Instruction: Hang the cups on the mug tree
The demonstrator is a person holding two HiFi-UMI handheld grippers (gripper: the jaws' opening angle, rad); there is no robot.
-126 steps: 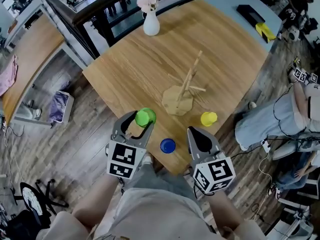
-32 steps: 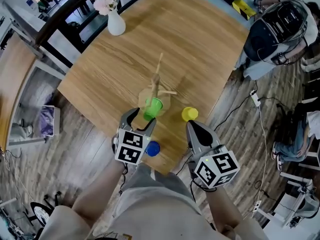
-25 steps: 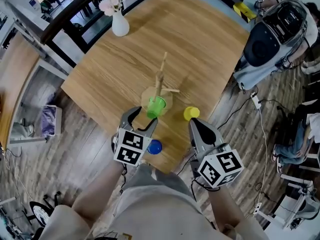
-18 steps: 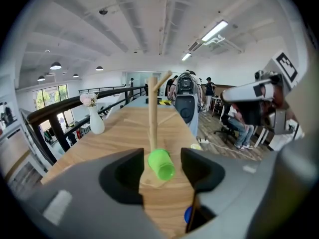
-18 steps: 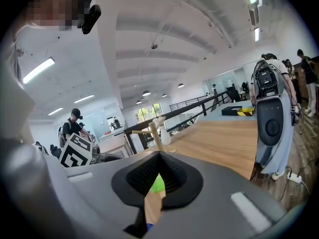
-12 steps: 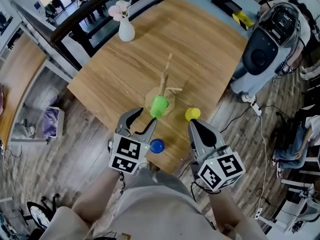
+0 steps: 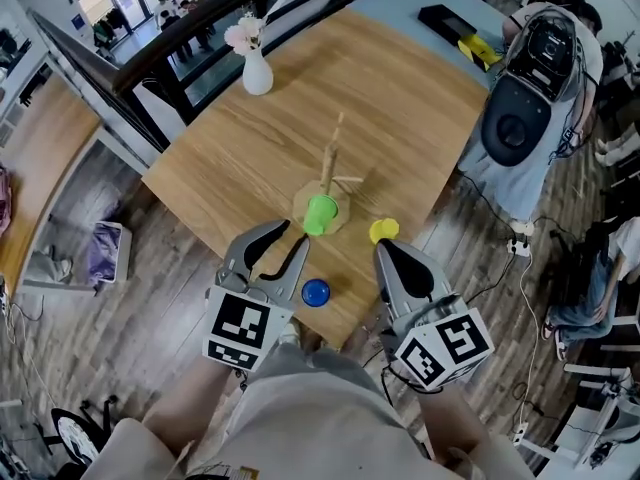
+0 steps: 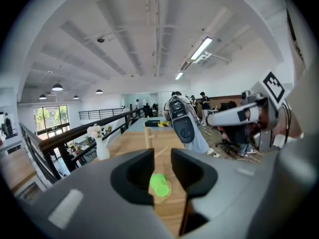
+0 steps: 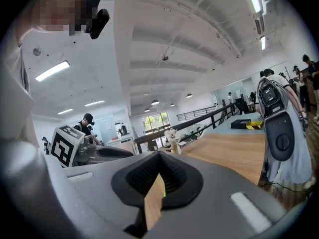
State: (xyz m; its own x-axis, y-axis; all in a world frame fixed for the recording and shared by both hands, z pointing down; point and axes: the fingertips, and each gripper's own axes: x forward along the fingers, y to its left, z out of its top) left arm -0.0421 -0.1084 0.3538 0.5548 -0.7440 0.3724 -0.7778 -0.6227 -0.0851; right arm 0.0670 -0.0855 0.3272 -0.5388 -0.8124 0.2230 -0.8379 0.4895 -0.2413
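The wooden mug tree [image 7: 330,168] stands mid-table. A green cup [image 7: 320,214] hangs low on it, over its base. On the table sit a yellow cup [image 7: 383,231] to the right of the base and a blue cup [image 7: 316,292] near the front edge. My left gripper [image 7: 290,240] hovers short of the green cup, beside the blue cup. Its jaws are closing with nothing between them. In the left gripper view the green cup [image 8: 160,184] and the mug tree [image 8: 148,136] show beyond the gap. My right gripper [image 7: 388,256] is shut and empty, just behind the yellow cup.
A white vase [image 7: 257,72] with flowers stands at the table's far left edge. A black box [image 7: 447,18] and a yellow object [image 7: 478,50] lie on the far blue table. A person with a backpack [image 7: 525,98] stands by the table's right edge.
My left gripper has drawn back from the mug tree toward me, leaving the green cup hanging there, and its jaws have narrowed. The right gripper has stayed shut in place.
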